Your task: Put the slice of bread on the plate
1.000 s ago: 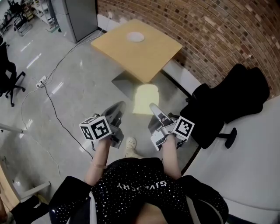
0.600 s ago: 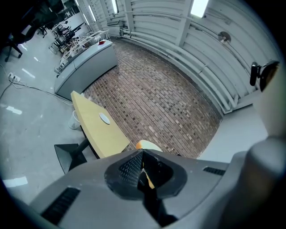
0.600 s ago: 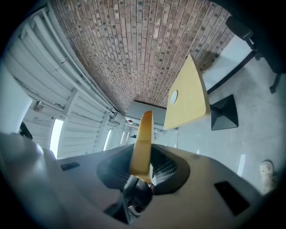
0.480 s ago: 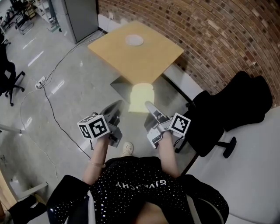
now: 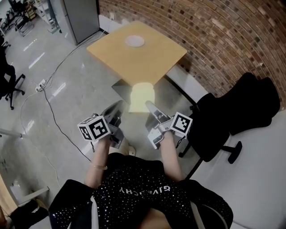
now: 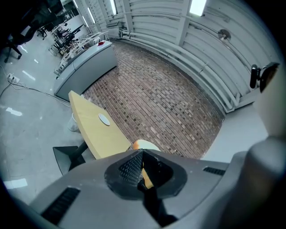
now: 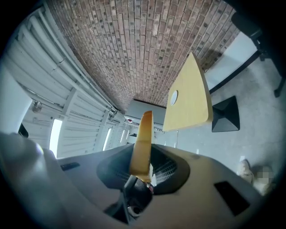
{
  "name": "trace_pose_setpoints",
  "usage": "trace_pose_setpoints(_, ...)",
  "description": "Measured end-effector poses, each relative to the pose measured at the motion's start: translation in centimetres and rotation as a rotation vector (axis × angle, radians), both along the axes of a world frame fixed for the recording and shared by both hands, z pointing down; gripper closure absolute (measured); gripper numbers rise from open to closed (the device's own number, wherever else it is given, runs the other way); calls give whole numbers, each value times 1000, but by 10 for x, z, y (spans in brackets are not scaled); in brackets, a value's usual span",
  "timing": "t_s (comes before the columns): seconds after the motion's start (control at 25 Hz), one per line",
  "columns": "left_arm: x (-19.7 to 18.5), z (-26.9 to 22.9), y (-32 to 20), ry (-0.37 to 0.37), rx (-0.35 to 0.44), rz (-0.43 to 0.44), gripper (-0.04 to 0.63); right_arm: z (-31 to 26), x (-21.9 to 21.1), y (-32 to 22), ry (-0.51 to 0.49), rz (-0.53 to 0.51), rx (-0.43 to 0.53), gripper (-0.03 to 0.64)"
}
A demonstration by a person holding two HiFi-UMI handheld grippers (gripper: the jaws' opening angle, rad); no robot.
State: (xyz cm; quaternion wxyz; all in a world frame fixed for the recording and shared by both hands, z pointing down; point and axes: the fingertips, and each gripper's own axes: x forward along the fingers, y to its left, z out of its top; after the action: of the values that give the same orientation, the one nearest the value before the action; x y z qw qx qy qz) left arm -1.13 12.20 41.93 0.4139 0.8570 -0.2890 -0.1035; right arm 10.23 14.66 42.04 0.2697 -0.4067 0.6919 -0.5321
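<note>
- Both grippers brought slice of bread (image 5: pixel 141 96) nearer table (image 5: pixel 152 62).
- Head view: slice spans left gripper (image 5: pixel 118 105) to right gripper (image 5: pixel 149 106).
- Gripper views alone show 2 jaw pairs clenched on its edges.

Head view bright, even, sharp; glare patches on glossy floor (image 5: pixel 58 89). Gripper views: heavy fisheye (brick wall (image 6: pixel 165 98) bows), black vignetted corners. Ceiling light (image 6: pixel 197 6) blown out. Close-up slice of bread (image 7: pixel 142 143) looks slightly soft, probably defocus.

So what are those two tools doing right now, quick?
Left tool: closed on the slice of bread.
Right tool: closed on the same slice.
</note>
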Motion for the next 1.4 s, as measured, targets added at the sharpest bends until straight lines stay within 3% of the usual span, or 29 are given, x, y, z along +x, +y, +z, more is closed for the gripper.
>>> trace_pose_setpoints(0.56, 25, 17, -68, 12, -50, 0, 583, 22, 21, -68, 2, -2, -59, 517)
trace_pose_setpoints(1.28, 57, 29, -221, 5, -137, 58, 583, 35, 54, -206, 116, 52, -127, 517)
trace_pose_setpoints(1.4, 55, 31, -243, 9, -148, 54, 583, 38, 47, -228, 73, 55, -153, 515)
